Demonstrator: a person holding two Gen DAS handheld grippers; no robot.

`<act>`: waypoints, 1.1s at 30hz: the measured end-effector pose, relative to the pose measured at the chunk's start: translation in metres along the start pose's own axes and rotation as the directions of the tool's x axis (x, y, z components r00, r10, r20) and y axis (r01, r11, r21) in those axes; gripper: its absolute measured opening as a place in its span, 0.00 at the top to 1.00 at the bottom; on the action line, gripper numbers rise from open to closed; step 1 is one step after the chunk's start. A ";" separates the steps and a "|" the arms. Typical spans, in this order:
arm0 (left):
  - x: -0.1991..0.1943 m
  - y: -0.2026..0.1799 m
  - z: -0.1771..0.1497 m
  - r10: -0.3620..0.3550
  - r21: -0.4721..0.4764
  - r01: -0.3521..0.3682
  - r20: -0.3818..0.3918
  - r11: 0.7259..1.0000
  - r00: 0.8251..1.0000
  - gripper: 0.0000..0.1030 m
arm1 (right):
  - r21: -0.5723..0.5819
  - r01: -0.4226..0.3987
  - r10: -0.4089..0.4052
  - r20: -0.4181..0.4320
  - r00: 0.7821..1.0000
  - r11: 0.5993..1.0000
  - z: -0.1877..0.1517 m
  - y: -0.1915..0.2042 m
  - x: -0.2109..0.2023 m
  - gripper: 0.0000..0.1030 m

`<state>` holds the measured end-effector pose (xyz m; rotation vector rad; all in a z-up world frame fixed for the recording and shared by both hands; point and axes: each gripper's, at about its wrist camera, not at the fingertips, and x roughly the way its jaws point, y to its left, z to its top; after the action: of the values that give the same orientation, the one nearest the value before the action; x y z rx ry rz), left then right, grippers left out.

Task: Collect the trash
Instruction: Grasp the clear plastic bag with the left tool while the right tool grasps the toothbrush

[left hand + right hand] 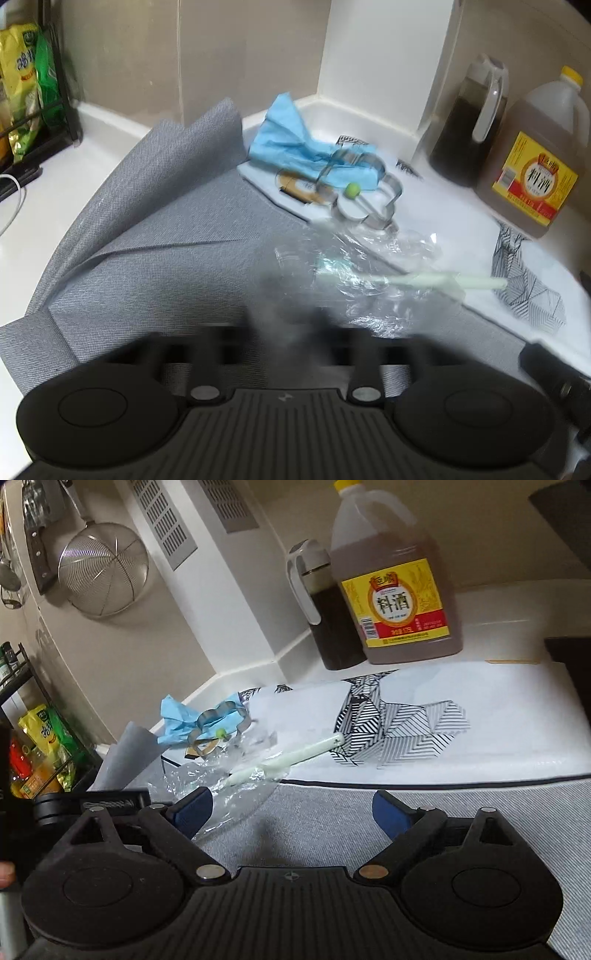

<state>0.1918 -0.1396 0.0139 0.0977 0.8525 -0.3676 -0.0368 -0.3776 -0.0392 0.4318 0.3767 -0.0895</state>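
Observation:
Crumpled clear plastic film (369, 266) (221, 775) lies where the grey mat (166, 240) meets the white patterned mat (480, 738). A pale green stick (443, 282) (295, 755) rests on it. Behind lie a crumpled blue paper (291, 147) (177, 720), metal cookie cutters (369, 192) (218, 720) and a brown-gold wrapper (299, 186). My left gripper (291, 317) is blurred, its fingers together at the film's near edge; whether film is pinched I cannot tell. My right gripper (291, 808) stands open over the grey mat, its left pad beside the film.
A cooking wine jug (535, 166) (395, 590) and a dark sauce bottle (465, 122) (325, 609) stand at the back by the wall corner. A black rack with snack packets (26, 92) (40, 746) is at the left. A strainer (103, 568) hangs on the wall.

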 end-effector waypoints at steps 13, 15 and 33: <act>-0.034 0.113 -0.016 0.081 -0.039 -0.080 0.030 0.996 0.996 0.94 | -0.492 -0.049 -0.022 -0.138 0.990 0.869 0.015 0.079 0.070 0.03; -0.034 0.119 -0.016 0.077 -0.042 -0.076 0.026 0.996 0.997 0.94 | -0.559 -0.081 -0.026 -0.180 0.983 0.825 0.016 0.089 0.085 0.03; -0.041 0.108 -0.026 0.015 0.000 -0.015 0.049 1.000 0.999 0.94 | -0.595 -0.176 0.001 -0.282 0.959 0.784 0.001 0.094 0.091 0.79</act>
<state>0.1868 -0.0216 0.0204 0.0946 0.8030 -0.3548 0.0635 -0.2936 -0.0354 -0.1997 0.6252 0.1898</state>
